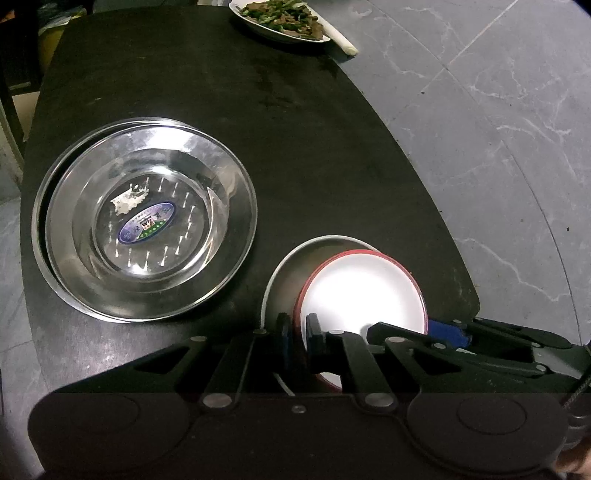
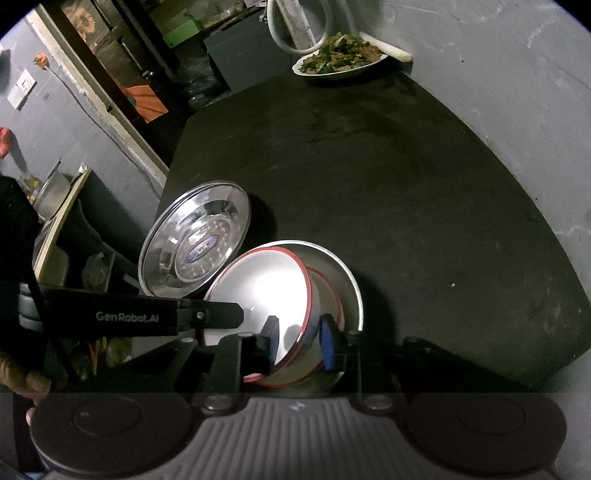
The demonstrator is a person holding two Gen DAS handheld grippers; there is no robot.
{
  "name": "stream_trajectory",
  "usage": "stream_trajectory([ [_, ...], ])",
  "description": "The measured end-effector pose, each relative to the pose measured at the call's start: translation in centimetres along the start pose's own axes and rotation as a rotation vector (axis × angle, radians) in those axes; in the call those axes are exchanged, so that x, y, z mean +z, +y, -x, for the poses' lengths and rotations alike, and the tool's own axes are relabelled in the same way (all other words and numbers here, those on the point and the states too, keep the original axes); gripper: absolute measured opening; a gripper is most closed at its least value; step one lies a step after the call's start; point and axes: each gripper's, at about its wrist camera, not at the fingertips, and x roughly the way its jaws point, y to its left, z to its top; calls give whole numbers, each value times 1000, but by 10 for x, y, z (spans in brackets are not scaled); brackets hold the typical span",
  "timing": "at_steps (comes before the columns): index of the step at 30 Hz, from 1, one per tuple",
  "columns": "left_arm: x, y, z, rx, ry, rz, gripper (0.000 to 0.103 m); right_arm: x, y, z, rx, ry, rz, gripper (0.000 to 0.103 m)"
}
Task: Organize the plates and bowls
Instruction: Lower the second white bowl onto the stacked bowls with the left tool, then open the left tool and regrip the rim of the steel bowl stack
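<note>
A white bowl with a red rim (image 1: 362, 288) (image 2: 258, 280) sits tilted in a steel basin (image 1: 291, 266) (image 2: 347, 273) near the black table's front edge. A second red rim shows under it. My left gripper (image 1: 299, 332) is shut on the bowl's near rim, one pad inside and one outside. My right gripper (image 2: 299, 341) straddles the opposite rim with a visible gap at the inner pad, so it is open. To the left lies a stack of steel plates (image 1: 221, 177) (image 2: 192, 236) with a blue oval sticker.
A white plate of greens and meat (image 1: 280, 18) (image 2: 340, 59) stands at the table's far edge beside a white stalk (image 1: 343, 40). The dark tabletop (image 1: 295, 129) ends at the right over grey marble floor (image 1: 498, 147). Shelves and clutter stand beyond the left edge.
</note>
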Motion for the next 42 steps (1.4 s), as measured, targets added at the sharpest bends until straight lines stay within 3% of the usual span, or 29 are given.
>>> stream_trajectory([
  [15, -4, -1, 5, 8, -24, 11, 17, -1, 2, 6, 1, -14, 35, 39],
  [20, -5, -2, 6, 8, -26, 12, 18, -1, 3, 9, -20, -22, 43, 53],
  [25, -6, -6, 6, 7, -32, 6, 23, -4, 0, 11, -19, -20, 33, 52],
  [30, -8, -7, 11, -17, -50, 5, 38, -5, 1, 14, -15, -26, 33, 53],
  [33, -9, -8, 15, -35, -72, 10, 46, -6, 0, 18, -24, -38, 31, 61],
  [39, -10, -10, 23, -35, -103, 6, 53, -9, -6, 26, -24, -62, 5, 66],
  [42, -11, -10, 27, -3, -117, 5, 73, -10, -7, 28, -25, -70, -1, 68],
])
